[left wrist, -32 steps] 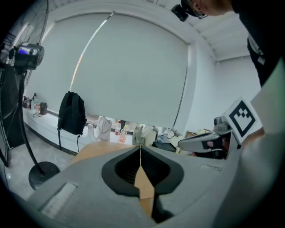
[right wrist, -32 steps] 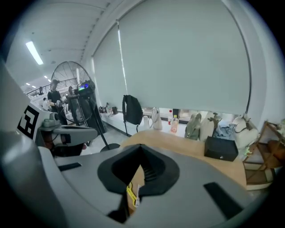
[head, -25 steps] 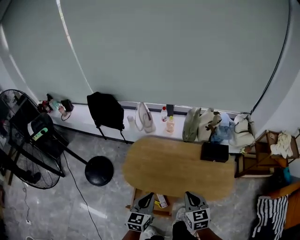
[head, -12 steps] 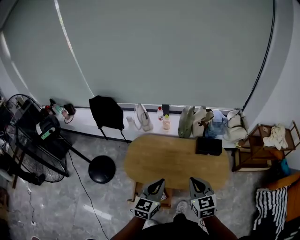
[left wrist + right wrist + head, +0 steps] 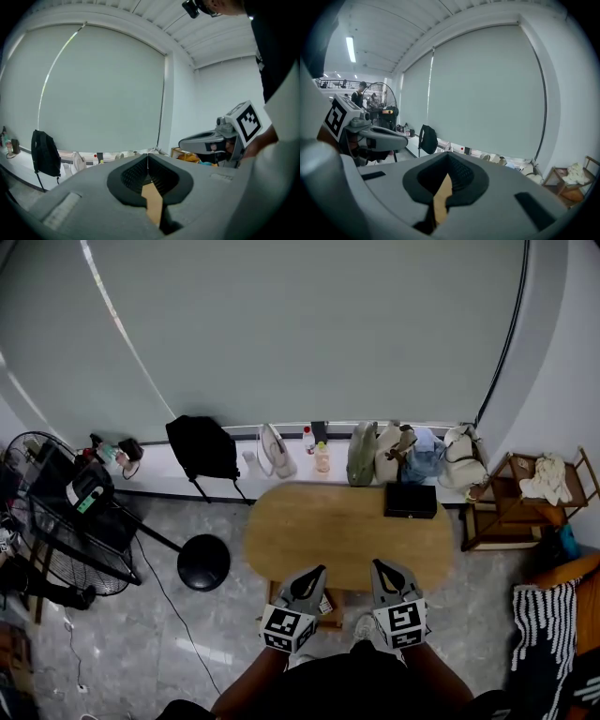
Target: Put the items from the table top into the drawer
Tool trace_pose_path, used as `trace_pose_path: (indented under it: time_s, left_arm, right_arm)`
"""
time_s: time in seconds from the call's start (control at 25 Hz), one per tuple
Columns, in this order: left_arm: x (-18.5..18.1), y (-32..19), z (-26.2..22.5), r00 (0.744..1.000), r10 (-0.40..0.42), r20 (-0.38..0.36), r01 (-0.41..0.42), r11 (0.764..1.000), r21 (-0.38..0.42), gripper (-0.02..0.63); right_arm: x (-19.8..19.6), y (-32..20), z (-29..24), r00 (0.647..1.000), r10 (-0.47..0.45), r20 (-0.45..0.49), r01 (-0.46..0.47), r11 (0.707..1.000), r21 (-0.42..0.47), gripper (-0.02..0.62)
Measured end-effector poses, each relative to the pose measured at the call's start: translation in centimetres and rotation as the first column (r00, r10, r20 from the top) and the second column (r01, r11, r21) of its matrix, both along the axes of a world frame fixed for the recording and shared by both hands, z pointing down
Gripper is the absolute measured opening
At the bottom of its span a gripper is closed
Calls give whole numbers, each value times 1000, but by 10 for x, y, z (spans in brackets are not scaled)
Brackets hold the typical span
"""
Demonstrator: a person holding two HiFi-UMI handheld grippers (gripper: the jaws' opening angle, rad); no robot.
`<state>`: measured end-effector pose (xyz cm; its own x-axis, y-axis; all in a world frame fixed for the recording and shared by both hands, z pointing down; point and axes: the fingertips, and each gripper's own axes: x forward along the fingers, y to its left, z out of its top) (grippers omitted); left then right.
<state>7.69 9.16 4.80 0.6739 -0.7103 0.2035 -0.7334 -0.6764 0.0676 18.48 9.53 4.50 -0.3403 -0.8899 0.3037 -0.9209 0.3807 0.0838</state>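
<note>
Presently the left claw (image 5: 317,570) and right claw (image 5: 379,565) are both pressed together, empty, at the near edge of the tabletop (image 5: 328,535). The box (image 5: 411,500) sits on its far right corner, well apart; reaching without opening first would likely shove it off.
</note>
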Motion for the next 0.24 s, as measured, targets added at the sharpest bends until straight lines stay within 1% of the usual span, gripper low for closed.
trace_pose_path:
  time_s: [0.24]
  left_arm:
    - [-4,-6,-1,1000,-8,6,8,1000,2,18]
  right_arm:
    - [-3,-13,-3,1000,-7,-3,7,1000,16,-6]
